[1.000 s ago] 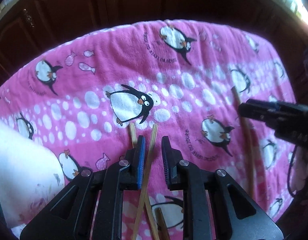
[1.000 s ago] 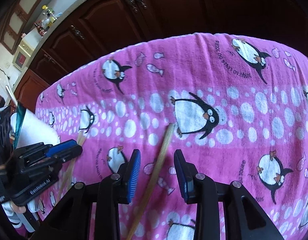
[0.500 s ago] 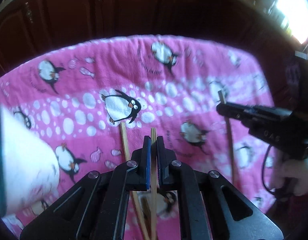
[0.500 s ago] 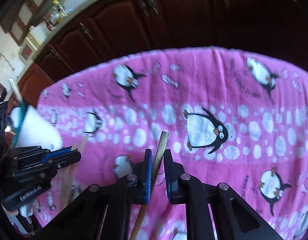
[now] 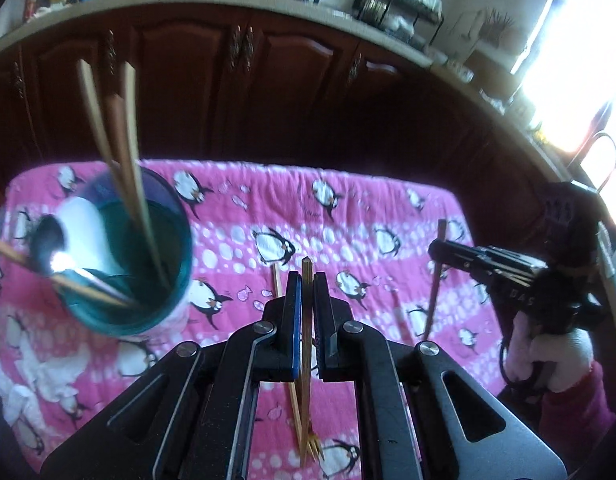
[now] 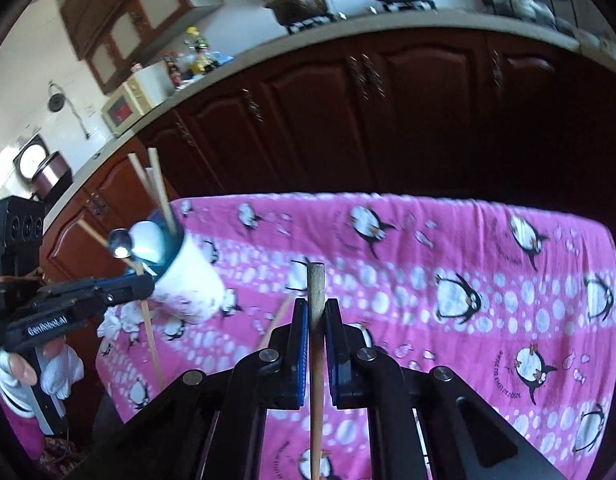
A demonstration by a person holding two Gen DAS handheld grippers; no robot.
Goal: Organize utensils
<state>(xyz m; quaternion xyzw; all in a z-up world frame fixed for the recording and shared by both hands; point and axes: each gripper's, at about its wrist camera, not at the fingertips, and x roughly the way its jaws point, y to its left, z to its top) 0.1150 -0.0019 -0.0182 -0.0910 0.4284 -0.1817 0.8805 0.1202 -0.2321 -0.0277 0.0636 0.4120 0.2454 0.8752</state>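
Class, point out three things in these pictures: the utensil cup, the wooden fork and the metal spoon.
utensil cup (image 5: 180, 276), left wrist view, teal rim.
wooden fork (image 5: 307, 280), left wrist view, handle between the fingers.
metal spoon (image 6: 120, 242), right wrist view, bowl.

Both grippers are showing black angular frames with silver screws: the left gripper and right gripper are wearing blue pads. White gloves and magenta sleeves are covering the person's hands.

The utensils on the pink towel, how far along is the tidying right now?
Partly done. Several chopsticks and a spoon already stand in the teal-lined cup. In hand: the left tongs are shut on a bamboo fork, the right tongs on a wooden stick, both lifted. Left: dropping those two in, plus one thin stick on the towel.
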